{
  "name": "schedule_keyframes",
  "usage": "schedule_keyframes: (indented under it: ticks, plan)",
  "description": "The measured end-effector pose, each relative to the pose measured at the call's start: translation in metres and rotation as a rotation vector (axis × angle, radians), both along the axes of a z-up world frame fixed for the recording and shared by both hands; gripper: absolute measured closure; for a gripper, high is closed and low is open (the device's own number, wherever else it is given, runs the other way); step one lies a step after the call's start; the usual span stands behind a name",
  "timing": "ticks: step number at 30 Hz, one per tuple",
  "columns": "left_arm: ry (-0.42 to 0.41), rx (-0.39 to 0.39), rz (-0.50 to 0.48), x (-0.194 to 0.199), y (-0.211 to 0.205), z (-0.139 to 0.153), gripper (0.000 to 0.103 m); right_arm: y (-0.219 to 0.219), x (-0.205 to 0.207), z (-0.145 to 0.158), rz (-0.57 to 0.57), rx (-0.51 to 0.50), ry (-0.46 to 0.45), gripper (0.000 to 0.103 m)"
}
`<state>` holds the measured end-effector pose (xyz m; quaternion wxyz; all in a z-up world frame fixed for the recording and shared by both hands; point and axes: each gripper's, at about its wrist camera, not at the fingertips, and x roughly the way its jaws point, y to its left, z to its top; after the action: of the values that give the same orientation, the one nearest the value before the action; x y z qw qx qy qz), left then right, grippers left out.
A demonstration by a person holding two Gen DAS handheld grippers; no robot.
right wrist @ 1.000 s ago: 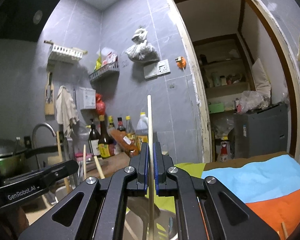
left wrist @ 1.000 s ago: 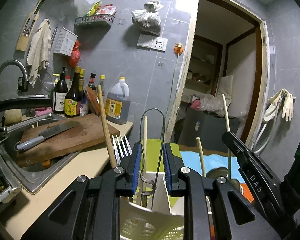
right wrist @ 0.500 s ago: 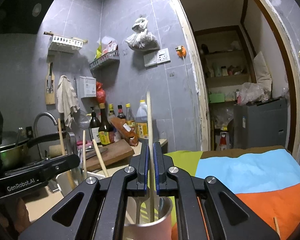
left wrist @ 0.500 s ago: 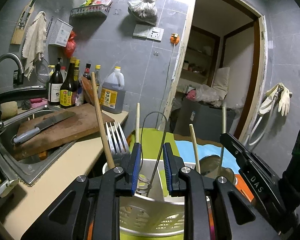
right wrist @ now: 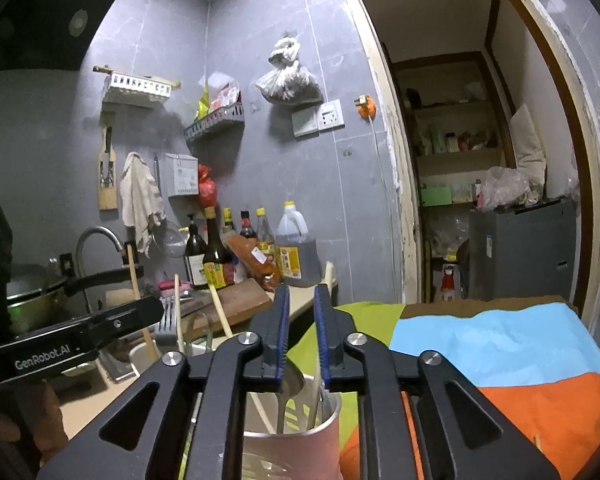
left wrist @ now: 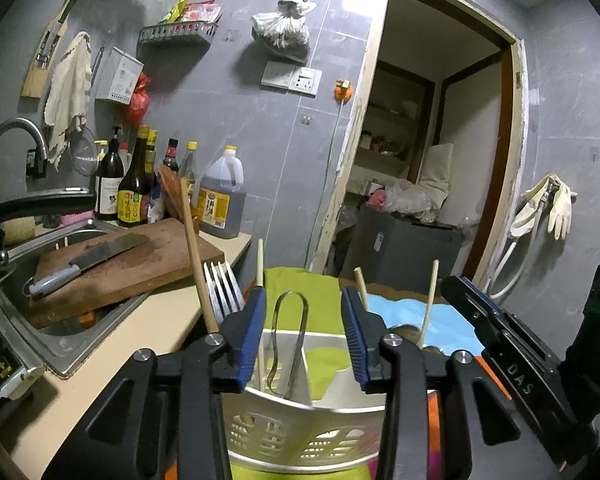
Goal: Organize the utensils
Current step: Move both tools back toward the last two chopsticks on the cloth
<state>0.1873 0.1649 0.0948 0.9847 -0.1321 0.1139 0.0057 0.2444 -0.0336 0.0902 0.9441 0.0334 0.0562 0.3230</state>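
Observation:
My left gripper (left wrist: 303, 332) is open above a white slotted utensil basket (left wrist: 300, 436). A wire-loop utensil (left wrist: 290, 332) stands in the basket between the jaws, untouched. A fork (left wrist: 222, 288), a wooden stick (left wrist: 196, 256) and chopsticks (left wrist: 260, 276) also stand there. My right gripper (right wrist: 301, 332) is open over a pink metal cup (right wrist: 296, 448). A chopstick (right wrist: 327, 280) leans in the cup behind the right jaw, with a spoon (right wrist: 290, 384) beside it.
A cutting board (left wrist: 120, 264) with a cleaver (left wrist: 88, 260) lies across the sink (left wrist: 52, 344) at left. Bottles (left wrist: 134, 188) line the tiled wall. A green, blue and orange cloth (right wrist: 500, 348) covers the table. A doorway (left wrist: 428, 152) opens behind.
Both grippers lowered and opened. The left one let go of the wire-loop utensil into the basket. The right one released the chopstick into the cup.

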Motion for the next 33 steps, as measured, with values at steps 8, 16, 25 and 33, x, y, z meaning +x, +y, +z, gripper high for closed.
schedule_keyframes:
  ticks: [8,16,25,33]
  plan:
    - [-0.047,0.028,-0.002,-0.007,-0.014,0.016,0.052,-0.027,-0.011,0.021,-0.018,0.013,-0.038,0.068]
    - [-0.074,0.059,-0.034,-0.011,-0.039,0.024,0.031,-0.066,-0.028,0.036,-0.073,0.021,-0.083,0.029]
    - [-0.109,0.074,-0.096,-0.016,-0.073,0.028,0.006,-0.112,-0.049,0.041,-0.152,0.014,-0.126,0.002]
    - [-0.084,0.123,-0.167,-0.014,-0.109,0.023,0.004,-0.146,-0.057,0.036,-0.216,-0.009,-0.126,0.000]
